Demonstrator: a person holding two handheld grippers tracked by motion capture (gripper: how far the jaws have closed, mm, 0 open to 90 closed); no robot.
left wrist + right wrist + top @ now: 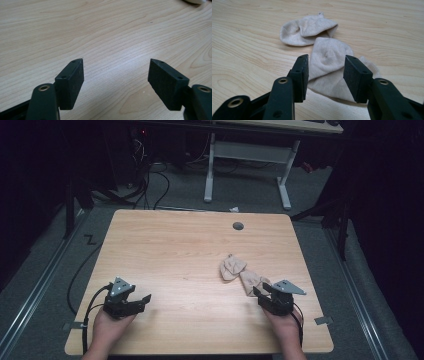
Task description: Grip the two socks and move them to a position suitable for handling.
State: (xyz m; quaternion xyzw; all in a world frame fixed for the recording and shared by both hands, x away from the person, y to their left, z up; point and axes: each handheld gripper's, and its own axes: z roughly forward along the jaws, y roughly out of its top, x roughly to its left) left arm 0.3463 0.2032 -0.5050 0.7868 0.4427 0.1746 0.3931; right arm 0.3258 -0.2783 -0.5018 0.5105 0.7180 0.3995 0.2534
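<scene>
On the table, both grippers gape: right gripper straddling a sock, left gripper over bare wood.

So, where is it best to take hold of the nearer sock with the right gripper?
Probably the raised fold of the nearer sock, from the person's side. The right gripper has its jaws open on either side of that fold; the rest lies flat on the table.

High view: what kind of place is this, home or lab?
Probably a lab or data-collection workspace, not a home. A bare light wooden table stands on grey carpet between dark curtains, with loose black cables and a white-legged desk behind it.
</scene>
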